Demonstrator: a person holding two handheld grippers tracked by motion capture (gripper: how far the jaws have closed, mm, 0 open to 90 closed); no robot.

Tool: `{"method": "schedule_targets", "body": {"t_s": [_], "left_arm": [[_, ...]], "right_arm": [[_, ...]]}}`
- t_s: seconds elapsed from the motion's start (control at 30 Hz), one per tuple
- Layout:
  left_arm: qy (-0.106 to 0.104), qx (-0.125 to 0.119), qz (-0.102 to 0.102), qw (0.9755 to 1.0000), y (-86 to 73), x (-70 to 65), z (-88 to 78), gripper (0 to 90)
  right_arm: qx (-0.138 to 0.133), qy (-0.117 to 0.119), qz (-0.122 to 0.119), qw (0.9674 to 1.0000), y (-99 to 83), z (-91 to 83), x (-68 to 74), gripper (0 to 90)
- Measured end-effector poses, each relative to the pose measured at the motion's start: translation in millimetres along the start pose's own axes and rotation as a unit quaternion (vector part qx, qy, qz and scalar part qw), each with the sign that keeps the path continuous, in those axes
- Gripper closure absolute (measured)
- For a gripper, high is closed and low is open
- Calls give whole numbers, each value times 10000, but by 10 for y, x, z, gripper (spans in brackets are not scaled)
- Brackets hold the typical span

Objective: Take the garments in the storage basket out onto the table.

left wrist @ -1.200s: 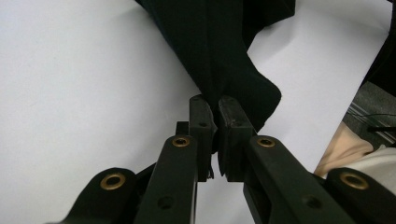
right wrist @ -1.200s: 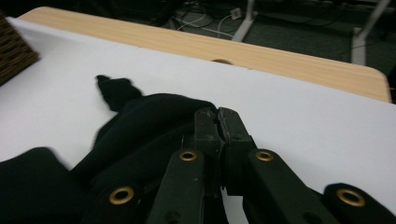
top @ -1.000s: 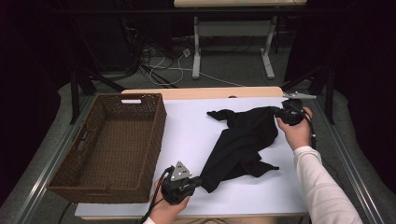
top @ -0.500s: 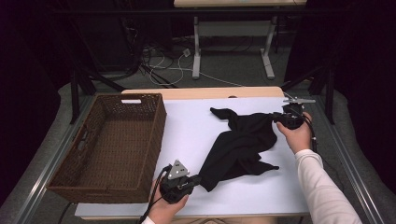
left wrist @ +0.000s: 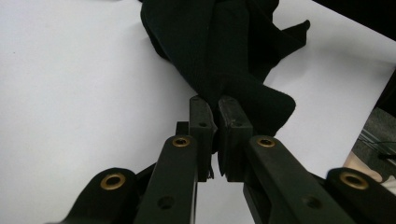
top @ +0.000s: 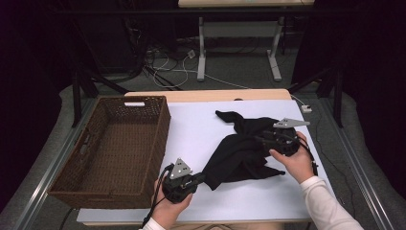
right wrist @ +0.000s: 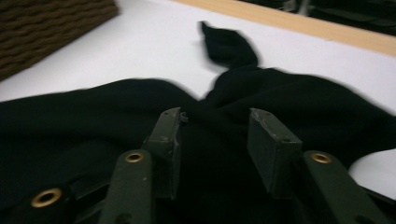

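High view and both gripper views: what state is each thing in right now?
Black garment: crumpled on the white table, one end pinched.
Left gripper: shut on the garment's near end.
Right gripper: open over the garment, jaws just opened.
Wicker basket: upright, empty.

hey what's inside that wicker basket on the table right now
Nothing visible: the wicker basket shows only its bare woven floor. The black cloth lies outside it on the white tabletop. The near wall hides a strip of floor.
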State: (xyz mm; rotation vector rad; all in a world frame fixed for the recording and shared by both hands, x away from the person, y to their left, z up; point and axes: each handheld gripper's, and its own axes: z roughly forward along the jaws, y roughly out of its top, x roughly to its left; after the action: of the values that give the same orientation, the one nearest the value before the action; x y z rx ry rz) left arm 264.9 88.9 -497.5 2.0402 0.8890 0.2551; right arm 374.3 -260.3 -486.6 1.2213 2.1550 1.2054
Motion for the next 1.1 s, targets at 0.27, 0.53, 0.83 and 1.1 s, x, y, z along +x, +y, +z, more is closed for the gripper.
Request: {"method": "schedule_targets", "body": {"t_s": [0.27, 0.53, 0.83, 1.1], "left_arm": [[25, 5, -34, 10000, -10, 15, 14, 858], [56, 15, -61, 10000, -22, 29, 19, 858], [249, -105, 4, 9996, 39, 59, -80, 858], [454, -250, -32, 9987, 91, 104, -196, 859]], "right_arm": [[-101, 557, -178, 9982, -140, -115, 390, 482], [201, 579, -427, 9972, -236, -26, 560, 539], [484, 397, -497, 9968, -375, -221, 459, 840], [631, 342, -107, 9974, -637, -436, 287, 843]]}}
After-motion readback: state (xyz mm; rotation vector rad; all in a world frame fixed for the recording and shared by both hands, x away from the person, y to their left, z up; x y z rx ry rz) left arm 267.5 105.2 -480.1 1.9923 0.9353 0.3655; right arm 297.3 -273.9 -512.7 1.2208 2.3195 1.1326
